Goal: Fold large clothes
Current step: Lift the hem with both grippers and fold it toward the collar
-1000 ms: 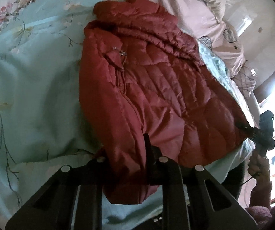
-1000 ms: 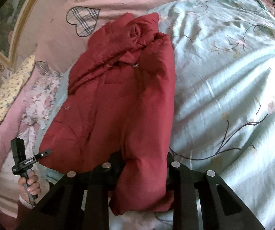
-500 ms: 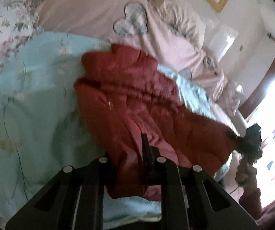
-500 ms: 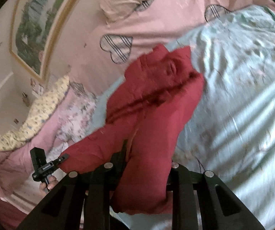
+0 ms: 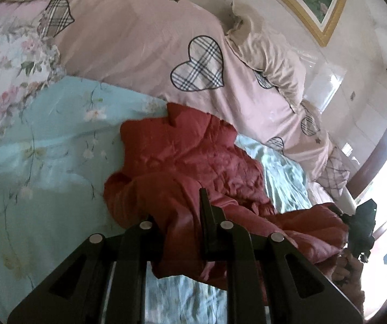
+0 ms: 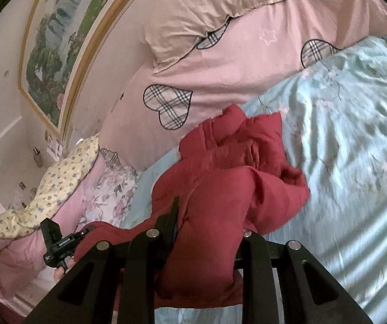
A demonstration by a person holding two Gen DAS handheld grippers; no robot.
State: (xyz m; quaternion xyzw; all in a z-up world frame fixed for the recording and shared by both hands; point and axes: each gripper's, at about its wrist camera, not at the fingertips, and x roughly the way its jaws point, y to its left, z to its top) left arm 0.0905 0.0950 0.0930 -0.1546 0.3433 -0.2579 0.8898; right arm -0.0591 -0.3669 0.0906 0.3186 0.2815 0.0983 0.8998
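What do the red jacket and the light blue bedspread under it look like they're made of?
Red jacket: seemingly a quilted, padded synthetic shell, perhaps nylon or polyester; stitched diamond puffs and a soft sheen show.
Light blue bedspread: smooth printed fabric with a satin-like gloss on its creases; cotton sateen or polyester, hard to tell.

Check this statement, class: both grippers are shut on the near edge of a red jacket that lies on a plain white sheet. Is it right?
Not quite. The sheet is pale blue with a flower print, not plain white; both wrist views show it. The rest holds: the left gripper and the right gripper are each shut on the near edge of the red jacket.
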